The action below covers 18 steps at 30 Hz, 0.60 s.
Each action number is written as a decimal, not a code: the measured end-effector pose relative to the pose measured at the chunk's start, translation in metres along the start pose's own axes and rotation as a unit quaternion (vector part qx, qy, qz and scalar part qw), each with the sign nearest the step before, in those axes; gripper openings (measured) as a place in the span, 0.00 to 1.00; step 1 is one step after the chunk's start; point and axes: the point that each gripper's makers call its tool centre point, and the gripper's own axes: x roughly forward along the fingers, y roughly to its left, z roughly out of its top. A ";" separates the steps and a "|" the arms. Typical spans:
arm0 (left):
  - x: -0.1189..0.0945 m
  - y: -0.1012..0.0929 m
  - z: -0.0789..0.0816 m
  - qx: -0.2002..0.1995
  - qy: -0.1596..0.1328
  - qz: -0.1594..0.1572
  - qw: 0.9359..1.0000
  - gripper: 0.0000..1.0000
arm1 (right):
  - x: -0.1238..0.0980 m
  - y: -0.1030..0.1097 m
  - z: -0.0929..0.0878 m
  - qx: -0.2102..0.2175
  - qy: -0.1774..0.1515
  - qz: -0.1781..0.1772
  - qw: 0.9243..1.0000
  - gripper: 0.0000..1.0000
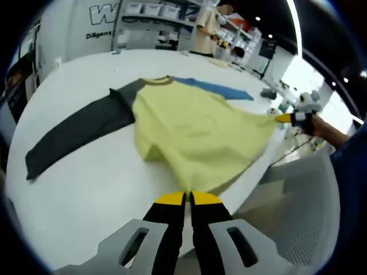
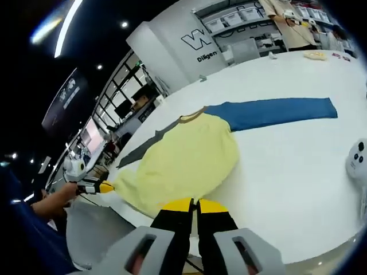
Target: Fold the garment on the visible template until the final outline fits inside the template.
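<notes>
Yellow-tipped jaws of the left tool (image 1: 187, 197) stand nearest in the left gripper view, pressed together on the hem of the garment (image 1: 195, 129). The right tool (image 2: 194, 204) does the same in the right gripper view, its jaws closed on another point of that hem. So both tools hold the lower edge of the shirt, well apart from each other, and the yellow body hangs stretched between them at the near edge of the white bench (image 1: 92, 183).

The garment lies partly on the bench: the dark grey sleeve (image 1: 74, 132) goes out to one side and the blue sleeve (image 2: 275, 112) to the other, both flat. I cannot make out any template outline on the bench.

What may go wrong, in my judgement: the hem is pulled past the bench edge, so if one tool slips, that side can fall down off the bench. An uneven pull can also drag the collar and sleeves and give a crooked fold.

Containers: grey boxes (image 2: 243, 14) stand on shelves far behind; what is inside them I cannot tell.
</notes>
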 end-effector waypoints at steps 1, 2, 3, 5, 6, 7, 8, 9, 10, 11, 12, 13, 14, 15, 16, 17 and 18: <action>0.000 -0.001 -0.002 0.000 0.003 0.000 1.000 0.01 | 0.001 -0.001 -0.002 0.000 0.002 -0.001 1.000 0.00; 0.002 -0.002 -0.009 0.005 0.014 0.002 1.000 0.01 | 0.001 -0.001 -0.012 0.001 0.010 -0.006 1.000 0.00; 0.004 0.000 -0.012 0.007 0.020 0.003 1.000 0.01 | 0.002 -0.006 -0.015 0.004 0.012 -0.009 1.000 0.00; 0.006 0.001 -0.018 0.011 0.030 0.005 0.999 0.01 | 0.004 -0.012 -0.019 0.007 0.014 -0.012 1.000 0.00; 0.009 0.001 -0.021 0.012 0.035 0.003 0.999 0.01 | 0.006 -0.017 -0.022 0.009 0.016 -0.019 1.000 0.00; 0.010 0.001 -0.022 0.012 0.036 0.003 0.999 0.01 | 0.006 -0.018 -0.023 0.008 0.017 -0.020 1.000 0.00; 0.010 0.001 -0.024 0.014 0.042 0.002 0.999 0.02 | 0.006 -0.019 -0.023 0.008 0.017 -0.022 1.000 0.00; 0.010 0.001 -0.027 0.017 0.048 0.001 0.999 0.02 | 0.007 -0.025 -0.026 0.007 0.022 -0.026 0.999 0.00; 0.011 0.001 -0.029 0.019 0.054 0.000 0.998 0.02 | 0.008 -0.031 -0.029 0.007 0.027 -0.031 0.999 0.00; 0.012 0.004 -0.036 0.036 0.058 0.001 0.998 0.03 | 0.006 -0.030 -0.030 0.007 0.027 -0.032 0.999 0.00; 0.012 0.004 -0.037 0.037 0.058 0.002 0.998 0.06 | 0.003 -0.029 -0.027 0.003 0.021 -0.035 0.999 0.00; 0.009 0.007 -0.037 0.035 0.056 0.006 0.998 0.08 | 0.000 -0.029 -0.023 -0.004 0.013 -0.036 0.999 0.01; 0.008 0.008 -0.035 0.031 0.051 0.007 0.998 0.11 | 0.000 -0.032 -0.021 -0.004 0.009 -0.038 0.999 0.04; 0.007 0.009 -0.034 0.027 0.046 0.008 0.999 0.15 | -0.002 -0.033 -0.016 -0.006 0.001 -0.040 0.999 0.07; 0.006 0.009 -0.032 0.023 0.040 0.009 0.999 0.17 | -0.002 -0.034 -0.014 -0.006 -0.003 -0.040 0.999 0.10; 0.005 0.009 -0.028 0.016 0.029 0.012 0.999 0.20 | -0.003 -0.035 -0.011 -0.006 -0.007 -0.040 0.999 0.10; 0.004 0.009 -0.025 0.010 0.018 0.014 1.000 0.22 | -0.004 -0.035 -0.009 -0.007 -0.010 -0.040 0.999 0.10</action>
